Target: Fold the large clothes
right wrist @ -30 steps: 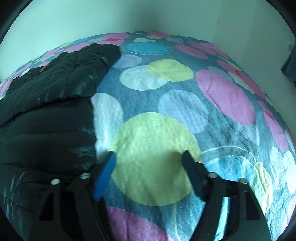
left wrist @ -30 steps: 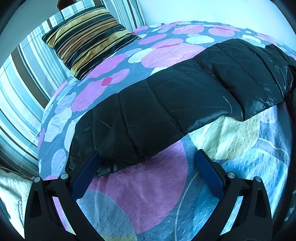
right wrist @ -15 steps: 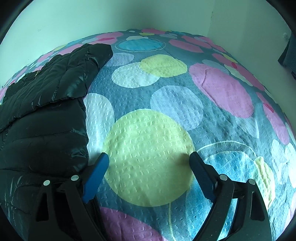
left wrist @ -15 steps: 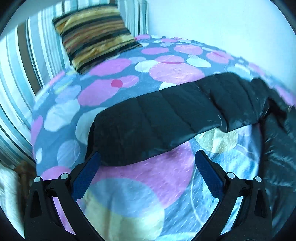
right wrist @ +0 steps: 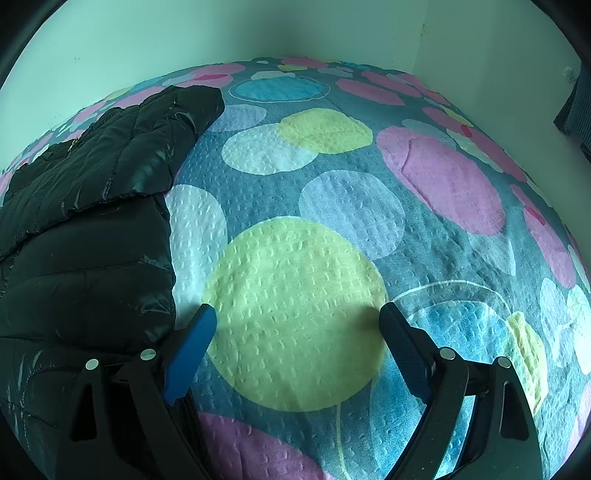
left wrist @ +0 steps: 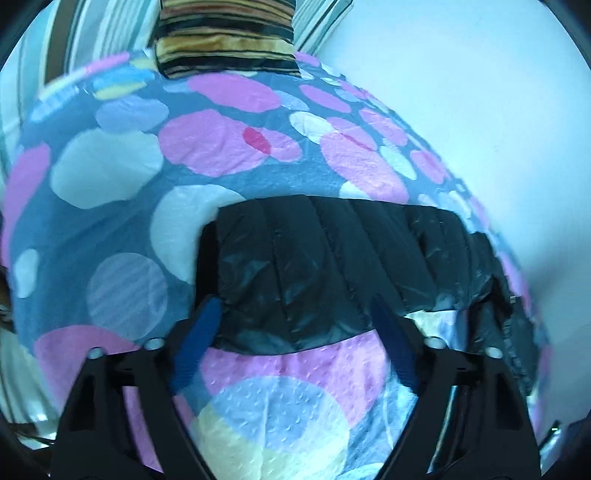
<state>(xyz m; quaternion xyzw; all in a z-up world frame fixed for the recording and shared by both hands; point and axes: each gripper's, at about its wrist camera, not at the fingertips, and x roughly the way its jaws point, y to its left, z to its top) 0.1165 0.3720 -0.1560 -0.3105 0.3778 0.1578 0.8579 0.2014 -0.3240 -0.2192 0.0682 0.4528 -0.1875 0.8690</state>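
the left gripper [left wrist: 295,328] has its blue-padded fingers [left wrist: 195,343] spread wide, holding nothing, and between and just past its tips lies the cuff end of the black puffer jacket [left wrist: 332,258]; whether the pads touch the fabric cannot be told, since this view is a little blurred. from there the quilted sleeve runs ahead and off to the gripper's right, where more of the dark fabric drops down along the right side of the view. the jacket lies on a bedspread [left wrist: 110,170] printed with pink, white, blue and yellow circles, which shows directly under the gripper. far ahead, at the head of the bed, a striped cushion [left wrist: 225,40] leans against a striped backing [left wrist: 48,40], with a pale wall [left wrist: 480,92] ahead to the right. the right gripper [right wrist: 295,321] is also spread wide and empty, its fingers [right wrist: 190,354] framing a large yellow-green circle of the bedspread [right wrist: 443,192]. the jacket [right wrist: 85,236] lies to this gripper's left, its edge just beside the left finger, with a glossy folded part lying over the body further ahead on the left. a pale wall [right wrist: 295,29] rises beyond the far edge of the bed. no container appears in either view.
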